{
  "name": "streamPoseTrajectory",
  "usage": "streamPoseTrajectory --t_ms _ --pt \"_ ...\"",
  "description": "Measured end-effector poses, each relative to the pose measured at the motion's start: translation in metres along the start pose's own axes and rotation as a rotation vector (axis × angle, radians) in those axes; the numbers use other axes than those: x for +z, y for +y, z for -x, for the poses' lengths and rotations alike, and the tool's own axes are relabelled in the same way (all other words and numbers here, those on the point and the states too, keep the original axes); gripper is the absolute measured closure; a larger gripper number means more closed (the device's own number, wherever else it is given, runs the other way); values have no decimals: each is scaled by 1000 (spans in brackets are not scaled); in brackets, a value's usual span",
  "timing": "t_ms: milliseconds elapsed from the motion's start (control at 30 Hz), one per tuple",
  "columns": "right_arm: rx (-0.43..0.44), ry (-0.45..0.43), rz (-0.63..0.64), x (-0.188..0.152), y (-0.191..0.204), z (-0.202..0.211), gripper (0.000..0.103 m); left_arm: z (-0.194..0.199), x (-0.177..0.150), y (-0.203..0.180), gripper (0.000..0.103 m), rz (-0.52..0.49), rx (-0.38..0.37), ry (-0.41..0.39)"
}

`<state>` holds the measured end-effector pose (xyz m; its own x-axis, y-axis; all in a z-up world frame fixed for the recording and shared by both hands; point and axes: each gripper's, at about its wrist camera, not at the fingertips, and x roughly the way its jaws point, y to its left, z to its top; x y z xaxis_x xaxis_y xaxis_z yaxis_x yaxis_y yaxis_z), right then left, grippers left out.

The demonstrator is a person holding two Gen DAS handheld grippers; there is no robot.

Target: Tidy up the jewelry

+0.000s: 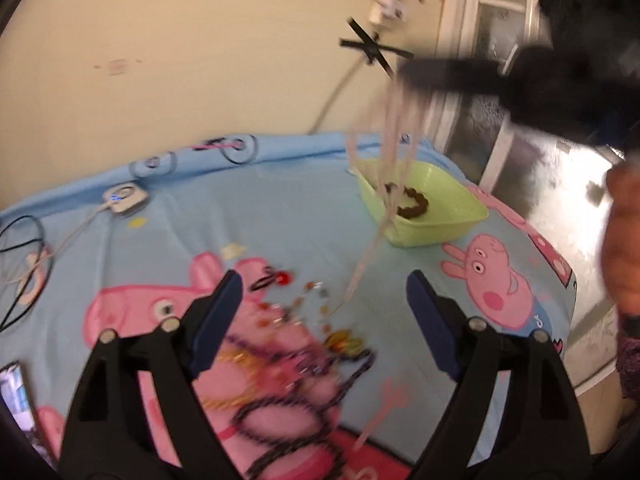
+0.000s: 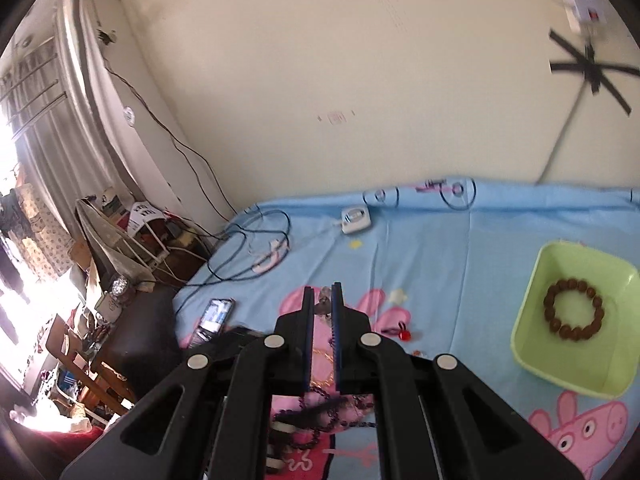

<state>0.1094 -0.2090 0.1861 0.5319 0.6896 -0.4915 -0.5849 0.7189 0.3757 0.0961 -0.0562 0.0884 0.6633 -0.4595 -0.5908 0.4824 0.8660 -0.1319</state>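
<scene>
Pale necklace [image 1: 394, 148] – right tool [image 2: 322, 300] clamped.

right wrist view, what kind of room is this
Most likely a bedroom at home. The work surface looks like a bed covered in a blue cartoon pig sheet pushed against a wall, with a curtained window and a cluttered side table beside it.

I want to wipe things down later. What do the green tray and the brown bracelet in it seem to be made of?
Green tray: likely plastic; smooth, uniform, faintly glossy moulded walls. Brown bracelet: round dark beads, possibly wood or seed; slightly shiny, too small to tell.
</scene>
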Motion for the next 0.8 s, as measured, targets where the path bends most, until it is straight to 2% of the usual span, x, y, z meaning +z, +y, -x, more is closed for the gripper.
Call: streamPoseTrajectory --t_ms 33,67,133,167,233,267,467,633,800 --pt "0 -20 12 4 5 8 103 -8 2 -2 25 -1 -8 12" --pt "-4 -40 19 8 8 15 103 -16 4 -5 33 -4 -19 27" --pt "-10 -78 29 15 10 29 103 -28 10 -6 90 -1 -35 72" --pt "-12 -97 32 19 11 37 103 -28 15 -5 98 21 -49 73" --pt "-13 -123 39 25 10 48 103 -19 32 5 100 87 -112 38" --pt "-15 -137 40 28 9 54 103 -13 40 7 100 101 -121 19" --pt "-37 -200 31 50 -4 80 103 16 105 -3 100 75 -142 -82" --pt "-96 -243 5 63 -29 103 103 7 153 -33 100 26 -167 -87" --pt "-163 -240 -47 52 -67 111 103 -28 168 -69 100 0 -206 -41"
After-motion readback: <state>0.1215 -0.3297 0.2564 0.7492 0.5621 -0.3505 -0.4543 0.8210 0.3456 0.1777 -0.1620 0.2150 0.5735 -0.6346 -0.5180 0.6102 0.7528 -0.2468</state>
